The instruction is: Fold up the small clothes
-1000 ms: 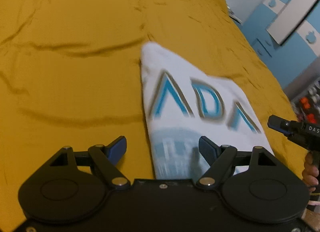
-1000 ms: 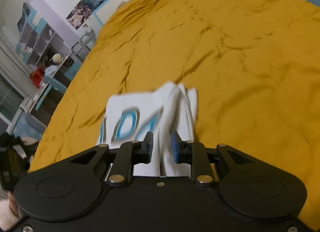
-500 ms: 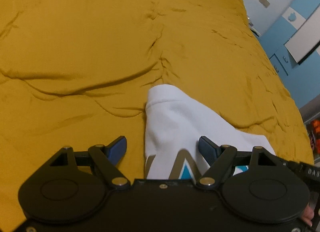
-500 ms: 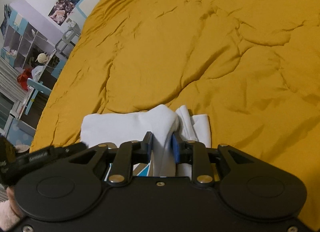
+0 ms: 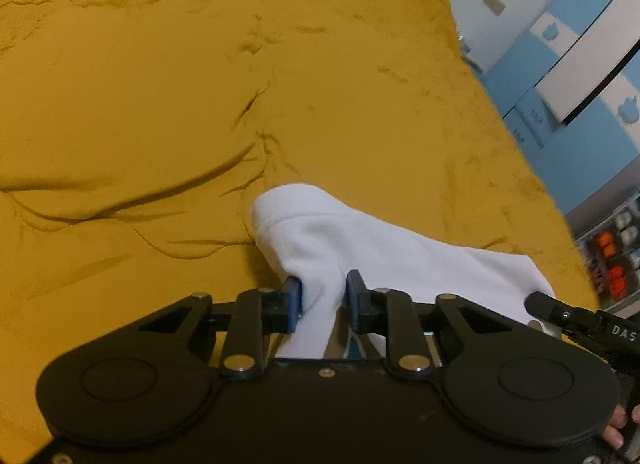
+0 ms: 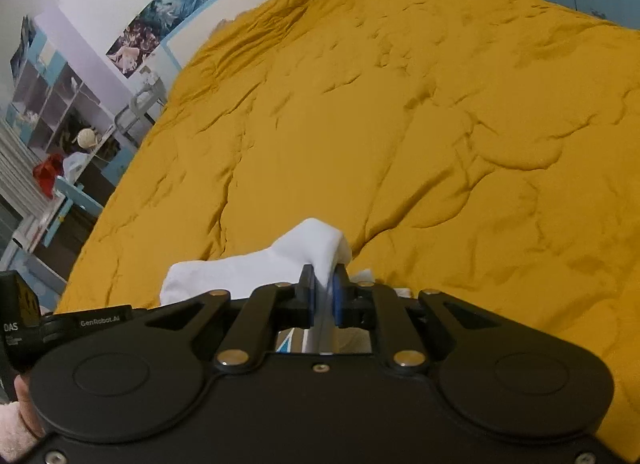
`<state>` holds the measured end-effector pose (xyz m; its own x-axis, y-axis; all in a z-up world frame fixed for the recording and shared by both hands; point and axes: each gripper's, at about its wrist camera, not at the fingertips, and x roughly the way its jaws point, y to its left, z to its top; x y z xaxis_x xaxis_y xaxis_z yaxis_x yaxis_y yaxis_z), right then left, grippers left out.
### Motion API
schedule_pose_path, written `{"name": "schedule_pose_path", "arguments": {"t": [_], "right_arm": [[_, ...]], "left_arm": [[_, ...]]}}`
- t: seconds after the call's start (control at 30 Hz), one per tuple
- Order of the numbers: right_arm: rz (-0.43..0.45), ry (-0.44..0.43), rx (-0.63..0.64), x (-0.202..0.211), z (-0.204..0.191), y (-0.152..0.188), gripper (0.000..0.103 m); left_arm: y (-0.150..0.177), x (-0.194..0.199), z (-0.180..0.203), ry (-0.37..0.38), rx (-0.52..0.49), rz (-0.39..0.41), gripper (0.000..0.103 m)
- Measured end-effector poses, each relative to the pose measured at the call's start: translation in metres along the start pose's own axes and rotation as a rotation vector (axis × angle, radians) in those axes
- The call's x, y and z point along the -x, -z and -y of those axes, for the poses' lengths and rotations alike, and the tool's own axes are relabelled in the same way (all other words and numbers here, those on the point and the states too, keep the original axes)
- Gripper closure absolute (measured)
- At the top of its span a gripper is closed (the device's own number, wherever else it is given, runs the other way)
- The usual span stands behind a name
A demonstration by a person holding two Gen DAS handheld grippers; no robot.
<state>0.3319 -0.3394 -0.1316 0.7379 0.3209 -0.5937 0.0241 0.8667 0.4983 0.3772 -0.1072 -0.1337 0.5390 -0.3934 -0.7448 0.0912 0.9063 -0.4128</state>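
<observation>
Since the earlier frames the left claw has gone from spread wide to closing on the white garment, a ridge of cloth now bunched between its blue pads. The printed lettering that faced up a moment ago is turned under, only a sliver showing close below the claws. The right claw is also closing, its pads nearly together on a thin pinched fold of the same garment.

The garment lies on the near part of the mustard bedspread, stretched between the two claws, each holding one near corner or edge. This looks like the grasp stage of a fold: both ends taken, the cloth not yet carried over. The next move probably calls for lifting both claws together and keeping the edge taut, so the layers land squarely.

The fabric looks soft, thick knit, with rounded puffy folds. The bedspread is quilted and creased, so it may drag on the cloth.
</observation>
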Motion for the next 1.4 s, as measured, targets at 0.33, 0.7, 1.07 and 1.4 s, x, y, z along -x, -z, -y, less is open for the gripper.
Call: {"name": "schedule_pose_path", "arguments": {"t": [0.33, 0.7, 1.07, 1.4], "right_arm": [[-0.042, 0.022, -0.043, -0.002, 0.014, 0.021, 0.081], [-0.069, 0.017, 0.166, 0.13, -0.011, 0.109, 0.069], [-0.067, 0.064, 0.157, 0.133, -0.012, 0.139, 0.064], [-0.058, 0.078, 0.178, 0.127, -0.023, 0.15, 0.096]], "left_arm": [[0.018, 0.04, -0.008, -0.077, -0.11, 0.018, 0.045], [0.181, 0.182, 0.004, -0.029, -0.278, -0.058, 0.045], [0.218, 0.173, 0.015, -0.037, -0.221, -0.038, 0.06], [0.215, 0.17, 0.017, -0.032, -0.135, -0.019, 0.097]]}}
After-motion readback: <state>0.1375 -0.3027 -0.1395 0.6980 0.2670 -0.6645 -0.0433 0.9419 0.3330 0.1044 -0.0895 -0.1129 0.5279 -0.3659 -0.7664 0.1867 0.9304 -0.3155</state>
